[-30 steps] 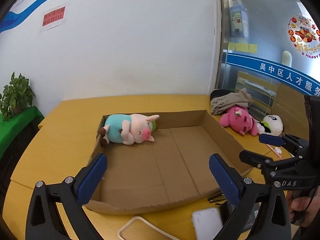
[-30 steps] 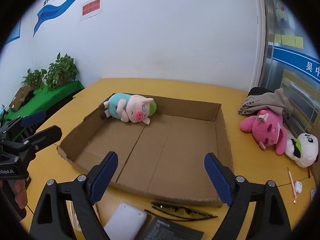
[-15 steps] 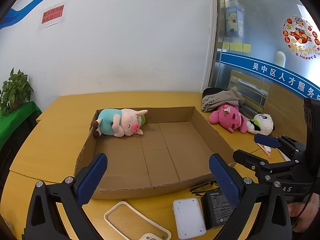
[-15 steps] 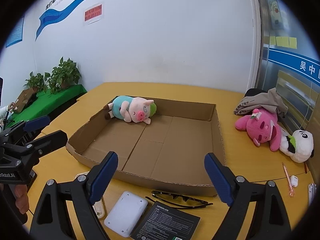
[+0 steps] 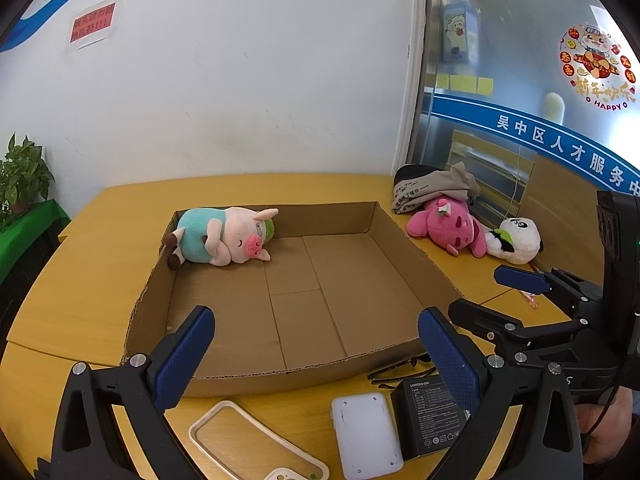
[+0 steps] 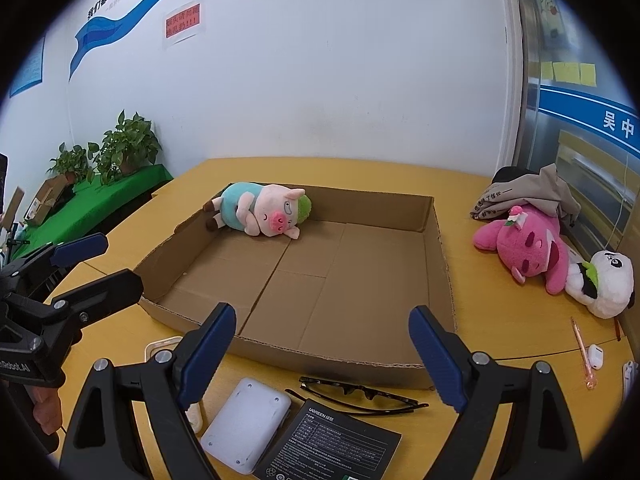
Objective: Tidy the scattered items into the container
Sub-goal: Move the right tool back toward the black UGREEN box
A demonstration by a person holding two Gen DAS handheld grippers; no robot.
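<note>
A shallow cardboard box [image 5: 372, 224] [image 6: 438, 256] lies on the yellow table, with a pig plush [image 5: 224, 236] [image 6: 264, 214] in its far left corner. On the table in front of the box lie a white case [image 5: 366, 432] [image 6: 246, 424], a black box [image 5: 430, 412] [image 6: 332, 444], dark glasses [image 5: 400, 368] [image 6: 360, 396] and a clear phone case [image 5: 248, 444]. A pink plush [image 5: 444, 226] [image 6: 524, 244] and a panda plush [image 5: 516, 240] [image 6: 608, 284] lie right of the box. My left gripper [image 5: 316, 356] and right gripper [image 6: 320, 352] both hover open and empty over the near edge.
A folded grey garment [image 5: 432, 188] [image 6: 528, 188] rests behind the pink plush. A pink pen [image 6: 582, 354] and a small white earbud case [image 6: 595, 356] lie at the table's right edge. Potted plants [image 6: 120, 148] stand on a green-covered side table at the left.
Both views have pulled back from the box, bringing the white case, black box, glasses and phone case into sight at the near edge. Both grippers stayed open.
</note>
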